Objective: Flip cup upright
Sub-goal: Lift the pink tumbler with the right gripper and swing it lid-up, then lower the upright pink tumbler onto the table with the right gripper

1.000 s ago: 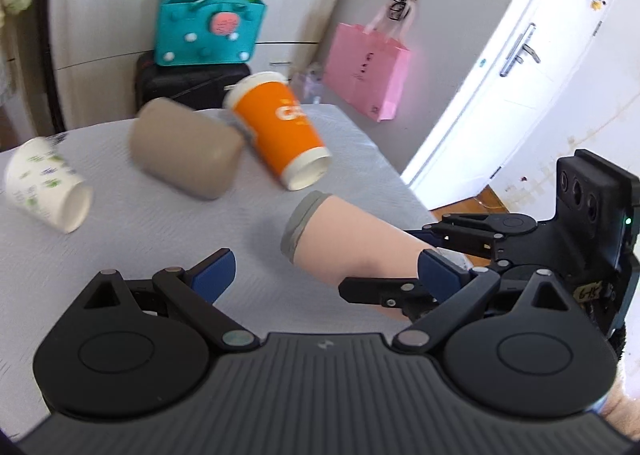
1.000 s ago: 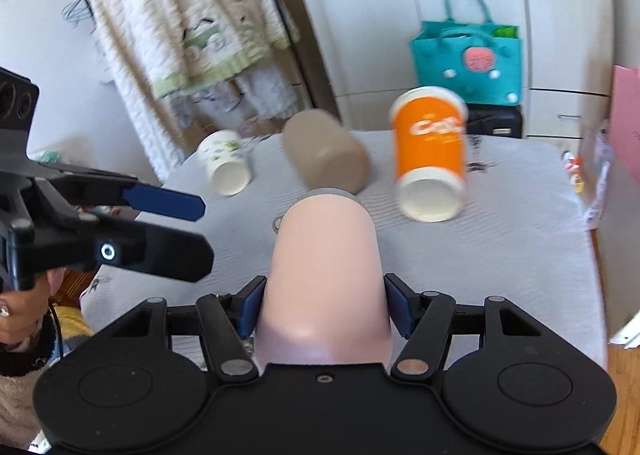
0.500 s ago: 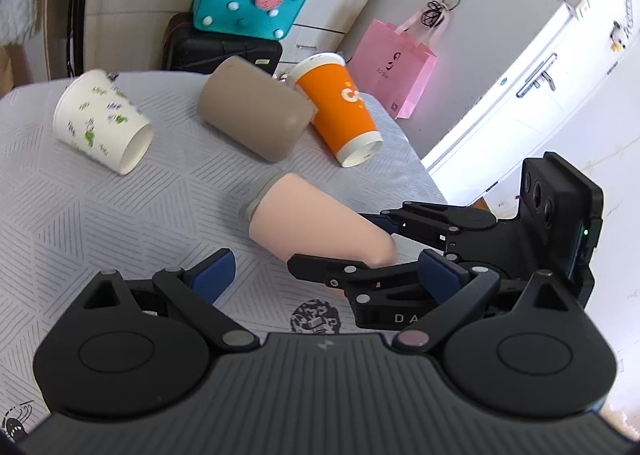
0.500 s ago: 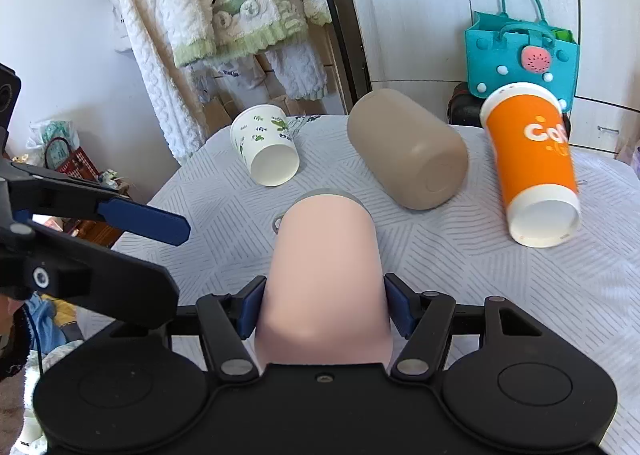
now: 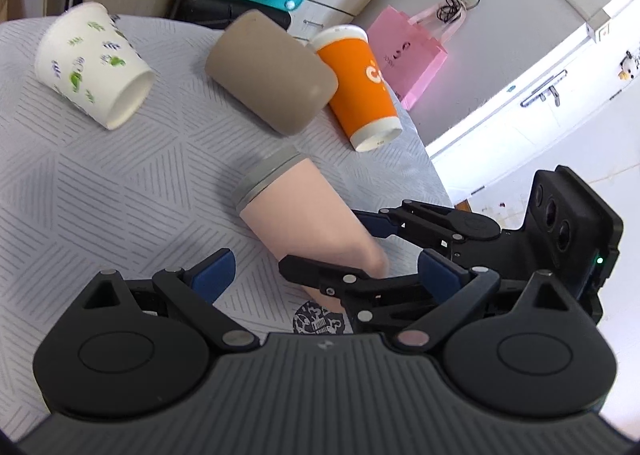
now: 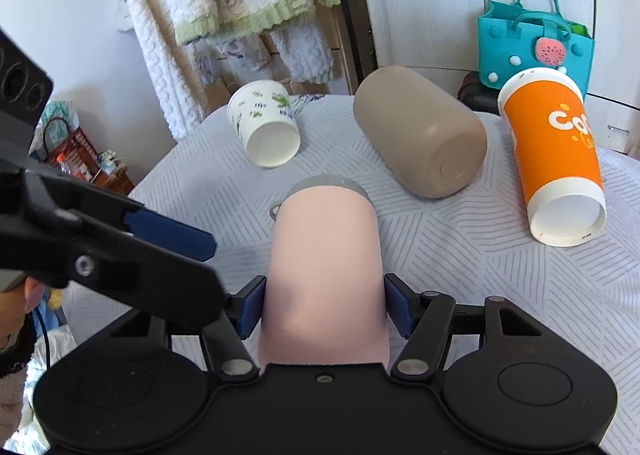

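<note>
Right gripper (image 6: 324, 305) clamped on pink cup (image 6: 324, 255) near its base, grey rim resting on table (image 6: 460, 255), presumably to pivot it upright. Left gripper (image 5: 320, 271) spread apart, empty, just beside. Beyond: tan cup (image 6: 420, 143), orange paper cup (image 6: 552, 159), printed paper cup (image 6: 264, 127), all lying down. No obstruction apparent.
</note>
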